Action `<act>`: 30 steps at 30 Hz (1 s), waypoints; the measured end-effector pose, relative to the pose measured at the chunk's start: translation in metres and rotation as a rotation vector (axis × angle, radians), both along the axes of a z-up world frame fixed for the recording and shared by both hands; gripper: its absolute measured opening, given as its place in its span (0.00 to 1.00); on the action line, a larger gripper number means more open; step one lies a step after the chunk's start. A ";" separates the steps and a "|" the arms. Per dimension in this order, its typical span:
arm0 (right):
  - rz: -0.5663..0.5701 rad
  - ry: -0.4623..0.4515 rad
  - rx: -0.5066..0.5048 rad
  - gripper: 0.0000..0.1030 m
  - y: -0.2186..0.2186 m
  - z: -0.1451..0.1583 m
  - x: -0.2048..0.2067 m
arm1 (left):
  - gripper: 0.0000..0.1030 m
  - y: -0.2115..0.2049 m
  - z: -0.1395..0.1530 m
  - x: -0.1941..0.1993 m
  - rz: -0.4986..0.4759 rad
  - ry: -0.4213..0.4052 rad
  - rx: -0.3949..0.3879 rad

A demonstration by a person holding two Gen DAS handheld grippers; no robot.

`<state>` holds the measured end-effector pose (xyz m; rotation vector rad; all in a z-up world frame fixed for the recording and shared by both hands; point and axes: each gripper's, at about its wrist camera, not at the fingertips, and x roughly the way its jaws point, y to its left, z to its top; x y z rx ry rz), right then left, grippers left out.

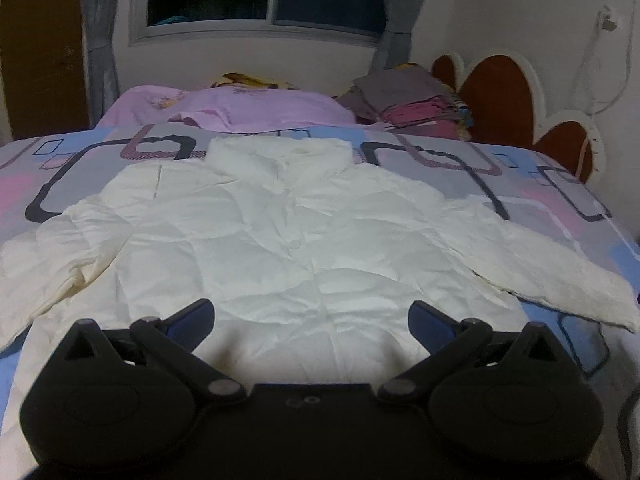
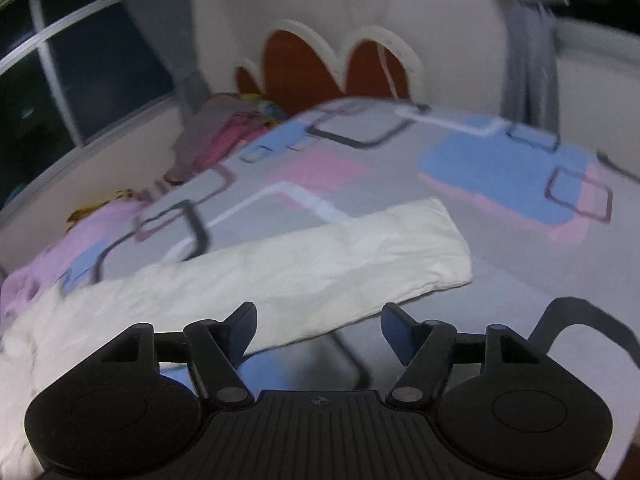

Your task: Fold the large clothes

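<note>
Both hand-held grippers, left (image 1: 311,317) and right (image 2: 319,325), hung open, empty, above a soft, light, slippery white jacket (image 1: 288,232); its sleeve (image 2: 320,264), at twelve o'clock, looked easiest to pinch.

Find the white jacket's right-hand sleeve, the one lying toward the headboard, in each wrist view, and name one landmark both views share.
Left wrist view: the sleeve runs to the right edge, off the jacket body.
Right wrist view: the sleeve lies diagonally across the middle, cuff upper right.
Shared landmark: the red-and-white scalloped headboard.
</note>
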<state>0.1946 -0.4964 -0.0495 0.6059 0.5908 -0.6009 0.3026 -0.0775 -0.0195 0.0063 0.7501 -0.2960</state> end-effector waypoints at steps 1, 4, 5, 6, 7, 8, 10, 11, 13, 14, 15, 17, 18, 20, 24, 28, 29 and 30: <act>-0.022 0.006 0.040 0.66 -0.016 -0.010 0.002 | 1.00 -0.003 -0.002 0.003 0.021 0.014 0.012; -0.079 -0.016 0.141 0.66 -0.055 -0.036 0.005 | 1.00 -0.012 -0.007 0.011 0.055 0.044 0.045; -0.090 -0.022 0.180 0.66 -0.065 -0.045 0.005 | 1.00 -0.016 -0.010 0.013 0.055 0.053 0.062; -0.106 -0.030 0.221 0.66 -0.073 -0.053 0.004 | 1.00 -0.019 -0.013 0.016 0.055 0.068 0.080; -0.120 -0.038 0.247 0.66 -0.079 -0.059 0.003 | 1.00 -0.021 -0.016 0.018 0.062 0.082 0.096; -0.125 -0.045 0.261 0.66 -0.083 -0.064 0.003 | 1.00 -0.022 -0.020 0.020 0.070 0.099 0.107; -0.123 -0.050 0.258 0.54 -0.088 -0.066 0.002 | 1.00 -0.023 -0.024 0.022 0.093 0.118 0.110; -0.118 -0.057 0.258 0.51 -0.090 -0.066 0.002 | 1.00 -0.022 -0.024 0.021 0.104 0.124 0.104; -0.118 -0.058 0.260 0.27 -0.094 -0.066 0.003 | 1.00 -0.020 -0.023 0.020 0.114 0.121 0.097; -0.119 -0.048 0.253 0.22 -0.094 -0.065 0.004 | 1.00 -0.018 -0.022 0.020 0.116 0.119 0.095; -0.113 -0.036 0.227 0.12 -0.092 -0.061 0.007 | 1.00 -0.016 -0.021 0.021 0.115 0.118 0.094; -0.066 -0.037 0.100 0.06 -0.080 -0.041 0.016 | 1.00 -0.011 -0.020 0.025 0.107 0.136 0.103; -0.036 -0.047 0.031 0.05 -0.070 -0.028 0.019 | 1.00 -0.007 -0.020 0.028 0.098 0.152 0.119; 0.035 -0.075 -0.073 0.05 -0.049 -0.003 0.030 | 0.98 0.002 -0.019 0.031 0.100 0.144 0.130; 0.218 -0.131 -0.214 0.05 0.015 0.045 0.060 | 0.87 0.032 -0.014 0.040 0.106 0.118 0.116; 0.396 -0.180 -0.261 0.05 0.094 0.074 0.089 | 0.83 0.068 -0.011 0.052 0.129 0.109 0.070; 0.438 -0.185 -0.267 0.05 0.114 0.078 0.096 | 0.84 0.078 -0.010 0.054 0.139 0.104 0.055; 0.482 -0.187 -0.265 0.05 0.137 0.080 0.105 | 0.85 0.087 -0.009 0.055 0.148 0.100 0.042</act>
